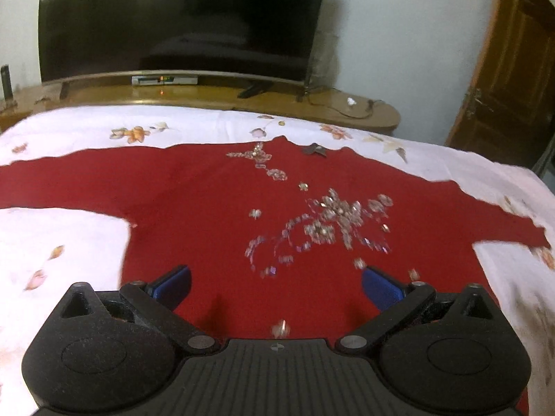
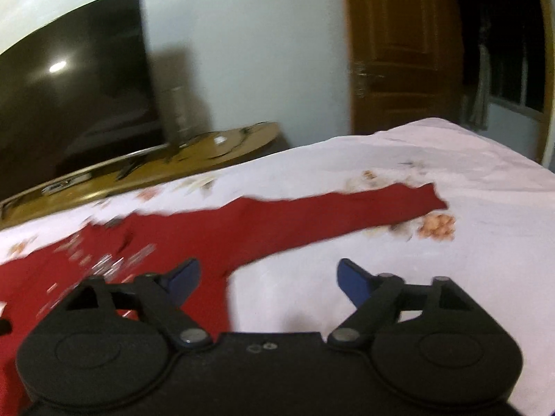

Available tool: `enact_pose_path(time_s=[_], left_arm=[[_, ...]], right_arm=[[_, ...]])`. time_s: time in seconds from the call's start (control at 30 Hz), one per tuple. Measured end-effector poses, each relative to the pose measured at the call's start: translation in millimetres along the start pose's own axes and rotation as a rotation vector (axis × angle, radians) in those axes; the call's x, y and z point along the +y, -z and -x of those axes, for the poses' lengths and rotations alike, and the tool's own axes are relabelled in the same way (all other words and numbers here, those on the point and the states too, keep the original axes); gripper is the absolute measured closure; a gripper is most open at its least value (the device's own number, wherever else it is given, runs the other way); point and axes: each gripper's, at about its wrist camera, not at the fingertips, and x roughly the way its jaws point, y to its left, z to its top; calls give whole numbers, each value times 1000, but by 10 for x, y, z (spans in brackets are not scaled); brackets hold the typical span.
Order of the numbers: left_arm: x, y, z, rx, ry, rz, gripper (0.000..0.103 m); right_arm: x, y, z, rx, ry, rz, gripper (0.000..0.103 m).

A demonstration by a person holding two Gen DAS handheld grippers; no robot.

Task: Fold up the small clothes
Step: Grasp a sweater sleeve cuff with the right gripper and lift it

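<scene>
Both grippers, left gripper and right gripper, gape wide, empty; red embroidered top spread flat ahead of jaws, ready for folding.

One red top with two long sleeves lies spread on one bed under a white flowered sheet. Beyond the bed's far edge stand one wooden cabinet, one television and one set-top box. One wooden door.

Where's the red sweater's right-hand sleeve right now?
In the right wrist view, the red embellished sweater's long sleeve lies flat on the white floral bedsheet, stretching right toward the wooden door.
</scene>
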Motion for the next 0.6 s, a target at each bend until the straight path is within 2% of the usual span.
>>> enact_pose_path(time_s=[0.03, 0.13, 0.23, 0.4, 0.5, 0.6], left_arm=[[0, -25, -91, 12, -9, 13, 0], [52, -27, -315, 36, -20, 63, 0], [67, 5, -438, 30, -83, 77, 0], [47, 48, -547, 24, -197, 77, 0], [-24, 55, -612, 21, -249, 81, 0], [-104, 49, -689, 26, -276, 102, 0]], right_arm=[[-136, -64, -106, -7, 12, -21, 33], [-645, -214, -461, -7, 38, -121, 37], [-1187, -270, -866, -13, 57, -238, 45], [-2030, -220, -1647, 47, 76, -464, 58], [-2319, -123, -1952, 68, 79, -548, 59], [-2453, -84, -2084, 51, 40, -579, 61]])
